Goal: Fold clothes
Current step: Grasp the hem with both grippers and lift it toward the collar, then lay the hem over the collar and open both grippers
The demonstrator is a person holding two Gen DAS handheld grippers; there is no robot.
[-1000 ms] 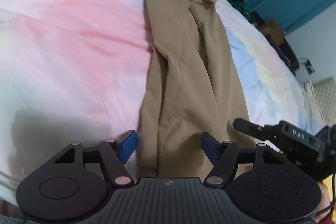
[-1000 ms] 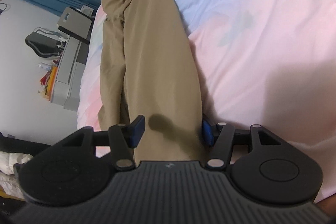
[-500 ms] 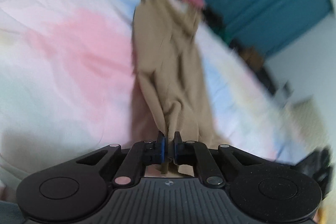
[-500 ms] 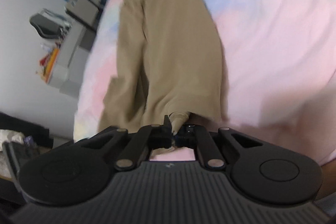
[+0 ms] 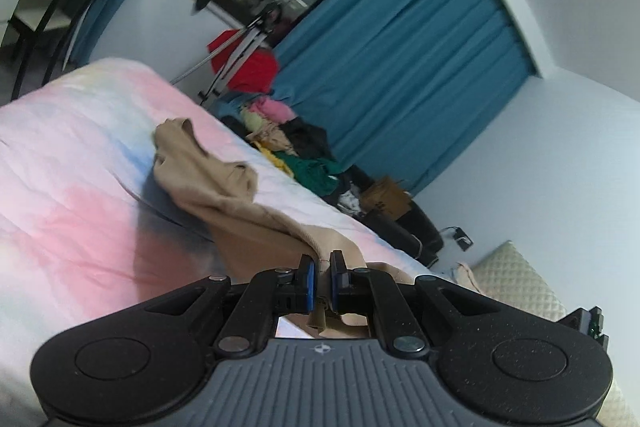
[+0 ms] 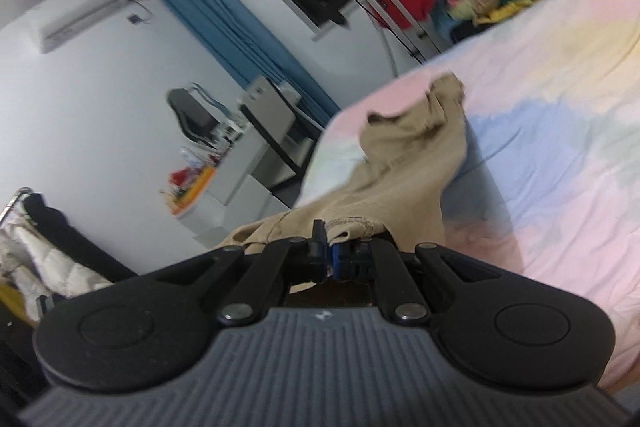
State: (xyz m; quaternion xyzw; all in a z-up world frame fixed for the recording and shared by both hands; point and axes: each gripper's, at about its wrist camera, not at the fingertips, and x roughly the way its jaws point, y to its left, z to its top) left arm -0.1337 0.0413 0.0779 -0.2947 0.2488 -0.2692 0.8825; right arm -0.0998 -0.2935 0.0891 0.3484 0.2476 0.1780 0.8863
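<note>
A tan pair of trousers (image 5: 208,187) stretches along the pastel bed cover (image 5: 72,155), its near end lifted off the bed. My left gripper (image 5: 322,267) is shut on a fold of the tan cloth, which hangs out below the blue pads. In the right wrist view the same trousers (image 6: 404,163) run away from me. There my right gripper (image 6: 326,247) is shut on a hemmed edge of the trousers. The far end still rests on the bed in both views.
A heap of mixed clothes (image 5: 296,147) lies past the far side of the bed below a blue curtain (image 5: 400,75). A tripod (image 5: 236,55) stands beside a red garment. A desk and chair (image 6: 264,131) stand to the left of the bed. A quilted cushion (image 5: 516,279) sits at right.
Both grippers stood open around the trousers' near end, then shut on the cloth and rose, lifting that end. Both views now look across the room, not down on the bed.
</note>
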